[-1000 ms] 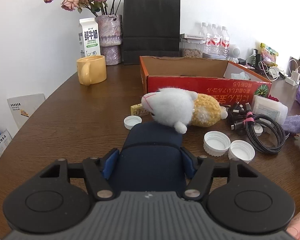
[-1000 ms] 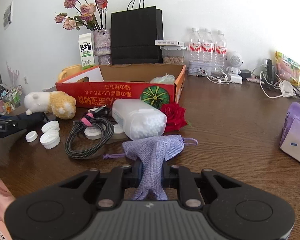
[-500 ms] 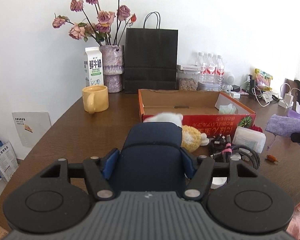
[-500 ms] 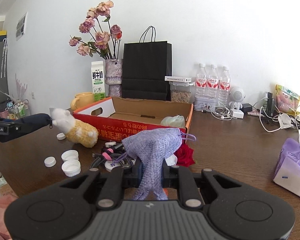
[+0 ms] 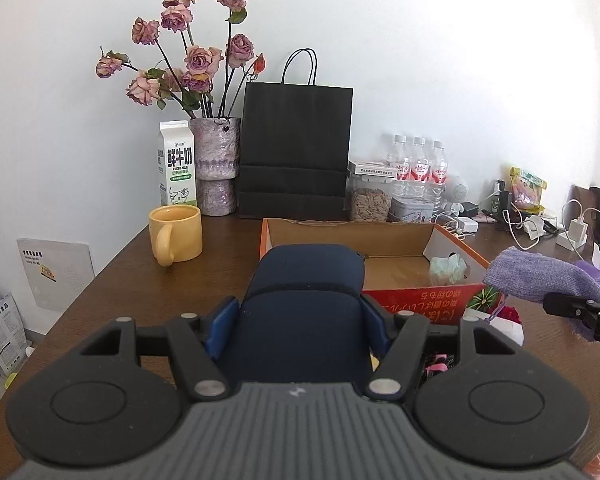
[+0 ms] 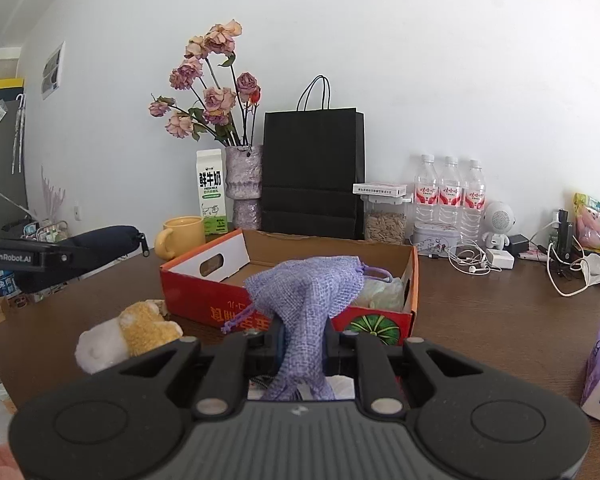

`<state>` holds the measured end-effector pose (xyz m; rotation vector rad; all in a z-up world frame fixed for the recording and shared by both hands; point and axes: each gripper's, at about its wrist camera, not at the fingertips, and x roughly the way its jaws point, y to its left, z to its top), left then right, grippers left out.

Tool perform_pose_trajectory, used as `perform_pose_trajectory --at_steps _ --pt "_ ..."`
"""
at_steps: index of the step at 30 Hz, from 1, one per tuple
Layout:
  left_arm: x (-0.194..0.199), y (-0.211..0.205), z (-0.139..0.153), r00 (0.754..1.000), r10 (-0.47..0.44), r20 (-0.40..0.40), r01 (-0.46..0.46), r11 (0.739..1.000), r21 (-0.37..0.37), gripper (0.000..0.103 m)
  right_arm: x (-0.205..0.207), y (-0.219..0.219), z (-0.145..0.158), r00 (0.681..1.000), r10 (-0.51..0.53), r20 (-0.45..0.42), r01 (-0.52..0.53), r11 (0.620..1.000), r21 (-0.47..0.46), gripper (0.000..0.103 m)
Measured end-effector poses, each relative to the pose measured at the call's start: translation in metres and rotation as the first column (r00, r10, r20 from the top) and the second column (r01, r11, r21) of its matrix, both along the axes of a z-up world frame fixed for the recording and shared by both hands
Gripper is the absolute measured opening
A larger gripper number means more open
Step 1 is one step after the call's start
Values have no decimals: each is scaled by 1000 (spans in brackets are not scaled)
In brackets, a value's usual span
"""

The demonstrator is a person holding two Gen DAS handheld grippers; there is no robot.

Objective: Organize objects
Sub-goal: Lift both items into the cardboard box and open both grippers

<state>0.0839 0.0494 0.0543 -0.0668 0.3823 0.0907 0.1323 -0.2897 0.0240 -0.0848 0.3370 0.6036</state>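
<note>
Above the table, the left gripper [image 5: 300,312] clamps a navy pouch [image 5: 306,300] and the right gripper [image 6: 302,344] pinches a lavender sack [image 6: 306,300], both seemingly short of the open box's near rim [image 6: 284,312].

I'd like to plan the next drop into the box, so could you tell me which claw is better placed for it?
Probably the right. The right claw holds the lilac pouch near the box's front wall. The left claw holds a navy case, also raised near the box.
</note>
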Motion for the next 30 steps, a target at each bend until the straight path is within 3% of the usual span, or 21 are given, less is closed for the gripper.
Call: perform_pose_trajectory --at_steps 16,30 --pt "103 -21 7 999 36 12 -36 999 -37 65 88 76 7 1000 -14 7 14 999 32 14" --pt "192 -27 -11 990 142 -12 -142 990 -21 66 175 125 -23 991 -118 -69 116 993 -30 14"
